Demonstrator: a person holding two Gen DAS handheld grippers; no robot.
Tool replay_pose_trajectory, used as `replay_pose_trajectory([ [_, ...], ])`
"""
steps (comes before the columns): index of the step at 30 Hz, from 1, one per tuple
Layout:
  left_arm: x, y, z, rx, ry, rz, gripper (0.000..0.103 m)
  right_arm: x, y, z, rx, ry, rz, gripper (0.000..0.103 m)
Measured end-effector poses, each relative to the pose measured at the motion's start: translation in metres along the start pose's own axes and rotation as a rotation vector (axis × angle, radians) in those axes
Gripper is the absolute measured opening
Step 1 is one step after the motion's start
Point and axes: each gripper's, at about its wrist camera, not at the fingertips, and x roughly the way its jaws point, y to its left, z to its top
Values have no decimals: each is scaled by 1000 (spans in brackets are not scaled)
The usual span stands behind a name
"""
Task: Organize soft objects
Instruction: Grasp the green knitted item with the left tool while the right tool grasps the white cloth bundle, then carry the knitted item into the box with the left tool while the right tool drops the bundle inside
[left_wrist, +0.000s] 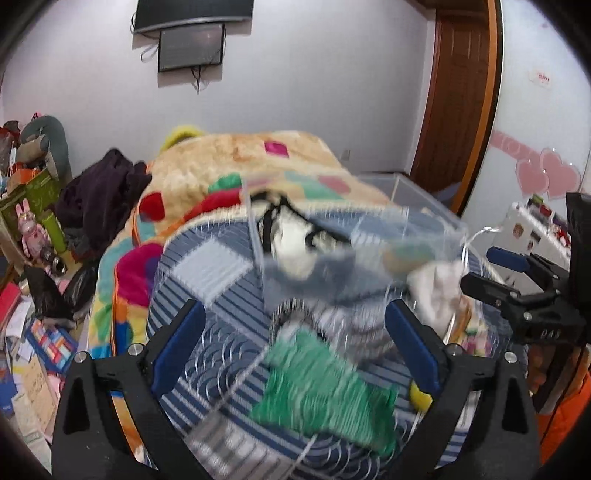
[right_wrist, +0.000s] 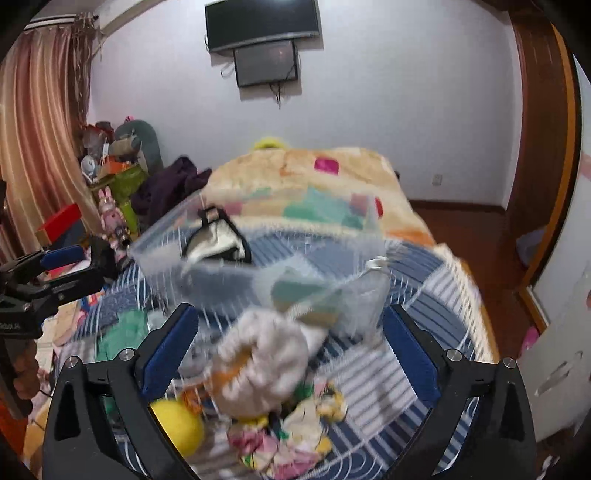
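Both the left gripper and right gripper are being held wide open, empty; the blurred green cloth is likely being mis-grasped.

Wide-open right claw above blurred grey-white cloth

Box: on your bed — behind the cloths.
Ball: left of your cloth pile.

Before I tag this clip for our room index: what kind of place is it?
Most likely a lived-in bedroom: a bed under a colorful fleece blanket, a wall-mounted TV, and curtains beside it.
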Motion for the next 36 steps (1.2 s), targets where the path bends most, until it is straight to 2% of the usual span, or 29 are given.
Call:
replay_pose_trajectory([
  [4, 9, 1, -25, -22, 59, -17, 99, 15, -1, -18, 40, 77, 43, 100],
  [7, 14, -1, -39, -26, 80, -8, 99, 23, 3, -22, 39, 101, 56, 99],
  [9, 15, -3, -48, -31, 80, -12, 93, 25, 6, -25, 36, 110, 63, 96],
  [10, 15, -4, -50, -34, 83, -23, 84, 27, 7, -25, 34, 114, 70, 93],
  [11, 16, -5, -52, -36, 89, -38, 76, 28, 8, -26, 33, 121, 78, 84],
  [12, 17, -6, -55, -37, 95, -50, 72, 30, 9, -27, 35, 131, 94, 72],
  [15, 17, -10, -59, -25, 82, -25, 58, 35, 14, -31, 27, 152, 119, 50],
  [19, 9, -12, -59, -16, 66, -22, 34, 29, 21, -33, -8, 127, 94, 34],
  [21, 5, -13, -59, -11, 57, -22, 23, 26, 21, -33, -6, 112, 92, 31],
  [22, 3, -13, -59, -14, 52, -25, 14, 22, 21, -32, -6, 100, 88, 30],
  [25, -5, -14, -56, -15, 33, -16, 7, 16, 20, -29, -1, 70, 82, 30],
  [36, -46, -15, -29, -3, -100, -26, 5, -18, 16, -12, 16, -59, 70, 29],
])
